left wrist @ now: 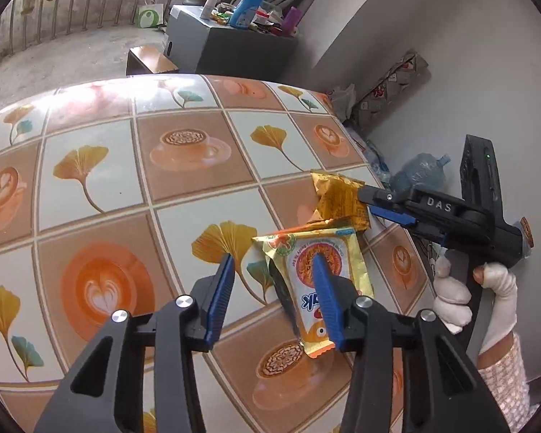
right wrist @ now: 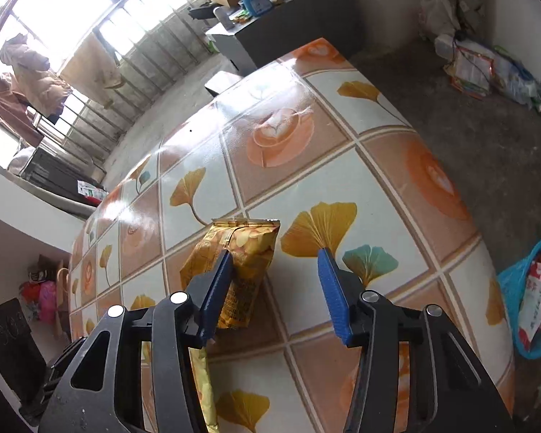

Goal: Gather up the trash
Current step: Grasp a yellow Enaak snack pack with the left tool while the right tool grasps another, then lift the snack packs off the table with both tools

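Your left gripper (left wrist: 274, 274) hangs tilted down over the table (left wrist: 90, 180), its jaws spread partway. The yellow noodle packet (left wrist: 292, 263) lies flat on the patterned cloth just below them. Its left edge sits in the gap, and the rest runs under the finger on the 3 o'clock side. Neither pad presses on it, so you are pinching nothing there.

From that packet, the gold snack bag (right wrist: 249, 245) lies at 2 o'clock, crumpled, with one corner touching or overlapping the packet's top edge. Your right gripper (right wrist: 274, 267) reaches it from the 3 o'clock side of the left camera's view, and your gloved hand (left wrist: 454, 299) wraps the handle.

In the right camera's view those jaws also stand spread. The gold bag sits against the finger on the 9 o'clock side and partly behind it. The gap towards the other finger shows only bare cloth, so the bag is not clamped. Whether that one finger rests on the bag or only passes in front of it, you cannot tell.

A blue basket (right wrist: 512, 281) stands on the floor at 3 o'clock in the right view, beyond the table's edge, with wrappers already inside.
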### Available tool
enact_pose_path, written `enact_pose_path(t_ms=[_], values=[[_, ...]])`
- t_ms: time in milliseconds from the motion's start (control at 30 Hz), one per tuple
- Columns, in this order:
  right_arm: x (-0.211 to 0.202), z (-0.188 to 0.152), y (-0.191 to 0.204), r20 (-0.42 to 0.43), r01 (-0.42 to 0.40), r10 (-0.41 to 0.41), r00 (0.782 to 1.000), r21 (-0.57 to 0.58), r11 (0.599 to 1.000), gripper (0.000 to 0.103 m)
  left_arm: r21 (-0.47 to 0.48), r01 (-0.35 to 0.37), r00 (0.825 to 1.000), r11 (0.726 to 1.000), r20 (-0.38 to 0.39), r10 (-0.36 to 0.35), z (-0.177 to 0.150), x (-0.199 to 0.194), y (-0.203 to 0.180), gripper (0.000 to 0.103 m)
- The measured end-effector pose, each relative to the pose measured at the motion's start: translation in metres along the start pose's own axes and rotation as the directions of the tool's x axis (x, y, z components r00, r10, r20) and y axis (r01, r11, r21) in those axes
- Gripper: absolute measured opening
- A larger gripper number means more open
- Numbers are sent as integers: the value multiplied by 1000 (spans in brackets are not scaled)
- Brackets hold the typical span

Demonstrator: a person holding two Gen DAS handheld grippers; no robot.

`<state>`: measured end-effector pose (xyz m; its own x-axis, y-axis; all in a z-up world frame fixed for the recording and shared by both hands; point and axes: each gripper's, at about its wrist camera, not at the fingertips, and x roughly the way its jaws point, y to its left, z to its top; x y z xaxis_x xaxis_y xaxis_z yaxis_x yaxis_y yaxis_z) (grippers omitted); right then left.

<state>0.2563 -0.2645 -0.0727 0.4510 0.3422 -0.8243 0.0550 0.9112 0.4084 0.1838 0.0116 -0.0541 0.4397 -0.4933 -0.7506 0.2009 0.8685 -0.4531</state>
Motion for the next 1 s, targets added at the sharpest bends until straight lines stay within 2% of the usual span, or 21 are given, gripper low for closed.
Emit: enact_pose_path(t_ms=[33, 67, 167, 300, 467, 633, 700, 767, 833, 1000], values=[[0, 1, 4, 4, 3, -2, 1000, -16, 1000, 42, -5, 5, 1000, 1000, -9, -5, -2, 2, 1, 41], [1, 1, 8, -2, 5, -5, 1000, -33, 999, 31, -8, 9, 1000, 1000, -19, -9, -3, 3, 2, 40], [1, -5, 16, -38, -29, 27, 999, -53, 998, 13, -35, 26, 999, 999, -47, -27, -8, 3, 8, 38], [-5, -22, 27, -40, -29, 25, 999, -105, 994, 8, -57, 35, 997, 998, -72, -39, -15, 1, 14, 38], [-24, -62, 39, -51, -29, 21, 998, -161, 987, 5, -44, 69, 992, 997, -100, -73, -32, -12, 12, 38], [-53, -114, 40, -70, -33, 21, 997, -179, 983, 5, 20, 115, 984, 993, -139, -112, -61, -29, -2, 38], [-66, -131, 36, -59, -8, -3, 998, -181, 983, 5, 64, 137, 983, 989, -136, -127, -73, -40, -10, 38], [-80, -139, 28, -22, 43, -48, 999, -169, 985, 5, 166, 169, 980, 972, -130, -148, -85, -52, -25, 38], [-92, -142, 16, 18, 97, -96, 995, -140, 985, 5, 277, 172, 981, 945, -139, -138, -100, -59, -43, 45], [-108, -148, -8, 55, 117, -115, 992, -45, 992, 5, 507, 126, 989, 853, -133, -67, -137, -63, -81, 59]])
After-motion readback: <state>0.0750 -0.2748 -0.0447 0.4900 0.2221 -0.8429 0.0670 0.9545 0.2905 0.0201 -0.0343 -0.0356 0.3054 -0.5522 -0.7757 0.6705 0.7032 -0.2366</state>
